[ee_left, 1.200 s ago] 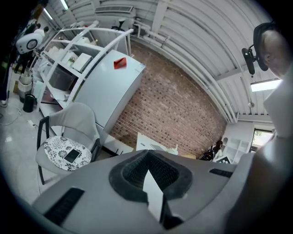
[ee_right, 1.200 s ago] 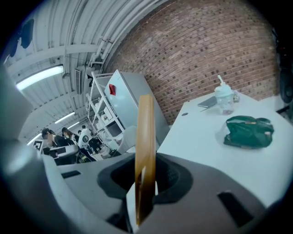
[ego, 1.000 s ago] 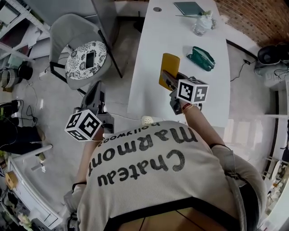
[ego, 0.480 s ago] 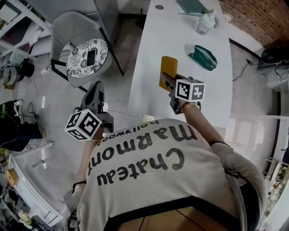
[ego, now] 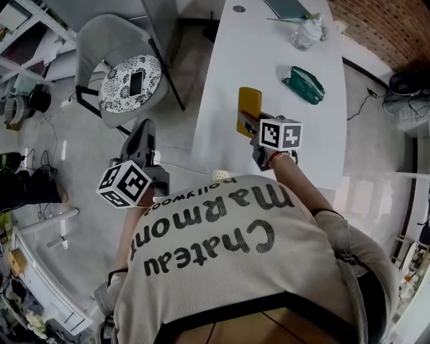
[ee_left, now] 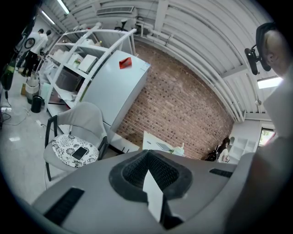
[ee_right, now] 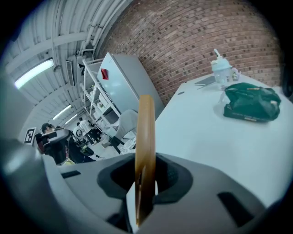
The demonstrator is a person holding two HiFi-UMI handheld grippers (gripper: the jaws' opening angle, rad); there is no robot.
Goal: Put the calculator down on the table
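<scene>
The calculator [ego: 249, 107] is a flat yellow slab, held on edge above the near left part of the long white table [ego: 269, 60]. My right gripper [ego: 247, 124] is shut on its near end. In the right gripper view the calculator [ee_right: 145, 137] stands edge-on between the jaws, tilted down towards the table top [ee_right: 206, 137]. My left gripper [ego: 143, 131] hangs over the floor to the left of the table. In the left gripper view its jaws [ee_left: 149, 167] are closed together with nothing between them.
A green pouch [ego: 304, 84] lies further along the table, with a clear bottle [ego: 306, 30] and a dark notebook [ego: 285, 7] at the far end. A grey chair [ego: 131, 77] with a patterned cushion and a phone on it stands left of the table.
My right gripper has sunk a little towards the table with the calculator still in it. The left gripper has stayed where it was.
</scene>
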